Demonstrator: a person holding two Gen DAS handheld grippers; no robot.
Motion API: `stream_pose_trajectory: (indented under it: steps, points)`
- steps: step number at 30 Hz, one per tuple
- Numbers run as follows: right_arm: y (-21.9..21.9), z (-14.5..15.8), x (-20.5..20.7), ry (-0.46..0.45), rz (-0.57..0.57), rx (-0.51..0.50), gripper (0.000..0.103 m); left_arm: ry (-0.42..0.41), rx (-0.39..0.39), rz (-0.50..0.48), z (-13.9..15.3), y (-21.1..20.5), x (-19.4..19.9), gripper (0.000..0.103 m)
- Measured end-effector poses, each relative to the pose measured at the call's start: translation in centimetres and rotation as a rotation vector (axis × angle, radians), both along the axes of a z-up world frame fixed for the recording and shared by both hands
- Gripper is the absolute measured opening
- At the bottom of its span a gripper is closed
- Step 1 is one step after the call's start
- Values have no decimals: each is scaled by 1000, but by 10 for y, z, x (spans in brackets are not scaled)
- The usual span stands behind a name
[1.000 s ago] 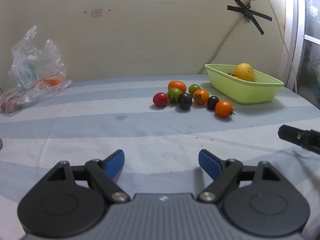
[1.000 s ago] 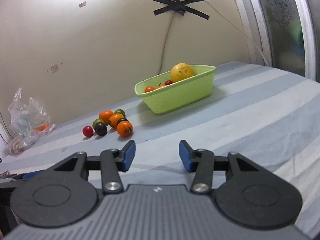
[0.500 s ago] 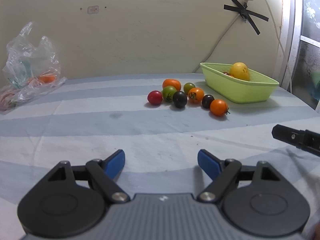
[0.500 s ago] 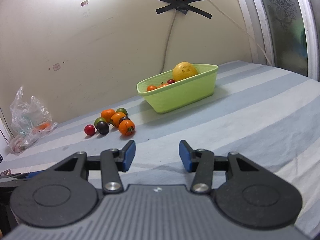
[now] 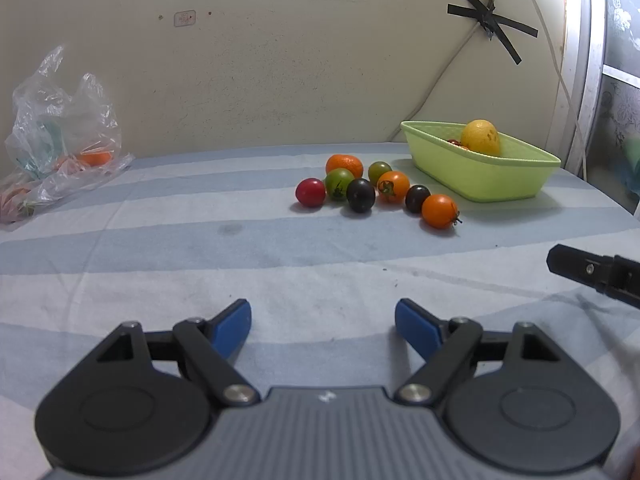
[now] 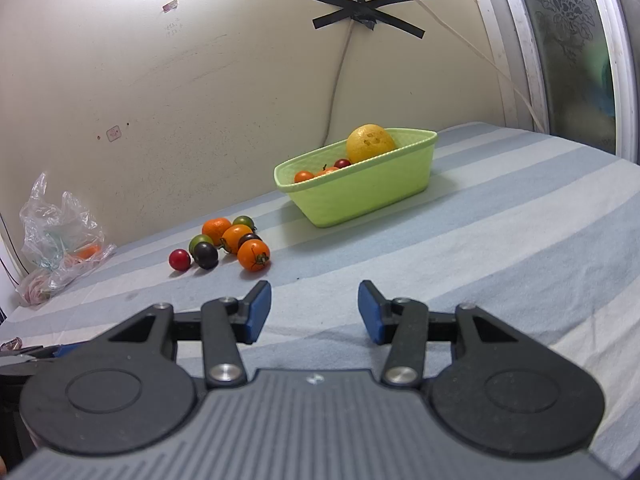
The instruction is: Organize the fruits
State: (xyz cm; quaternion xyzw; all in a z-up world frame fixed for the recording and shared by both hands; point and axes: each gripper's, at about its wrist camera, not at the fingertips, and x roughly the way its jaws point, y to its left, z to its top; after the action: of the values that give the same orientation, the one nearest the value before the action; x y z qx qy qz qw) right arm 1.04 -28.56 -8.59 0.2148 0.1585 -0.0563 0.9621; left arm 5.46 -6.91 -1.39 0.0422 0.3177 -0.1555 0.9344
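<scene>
Several small tomatoes and a mandarin point(image 5: 344, 164) lie in a cluster on the striped cloth: a red one point(image 5: 310, 192), a dark one point(image 5: 360, 195), an orange one point(image 5: 439, 211) nearest the basket. The green basket point(image 5: 492, 182) holds a yellow citrus point(image 5: 480, 137) and a few small tomatoes. In the right wrist view the cluster point(image 6: 253, 255) lies ahead left and the basket point(image 6: 360, 196) ahead. My left gripper point(image 5: 323, 326) is open and empty, well short of the cluster. My right gripper point(image 6: 314, 310) is open and empty; part of it shows in the left wrist view point(image 5: 592, 272).
A clear plastic bag point(image 5: 60, 128) with more produce lies at the far left by the wall. A cable point(image 6: 340, 72) runs down the wall behind the basket. A window frame point(image 6: 560, 52) stands at the right.
Both grippers have drifted slightly toward the fruit; the cluster and basket sit a little lower and larger in view. Both stay open and empty.
</scene>
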Motion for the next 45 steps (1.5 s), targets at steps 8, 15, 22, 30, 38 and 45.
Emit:
stream_pose_trajectory:
  steps: [8,15,22,30,38,45]
  points:
    - [0,0,0,1,1,0,51,1,-2,-1,0,0,0,82]
    - [0,5,12,27,86,-37,50,13,-80,-42,4,16,8,82]
    - [26,34,48,-11,345,-313,44,-82,-136,-204,34,49,44,82]
    - [55,43,122,-7,536,-519,31,-71,-158,-374,34,48,110,66]
    - [70,34,156,38,647,-630,32,12,-166,-475,12,36,151,63]
    - [77,25,144,40,668,-769,28,71,-169,-516,4,34,164,55]
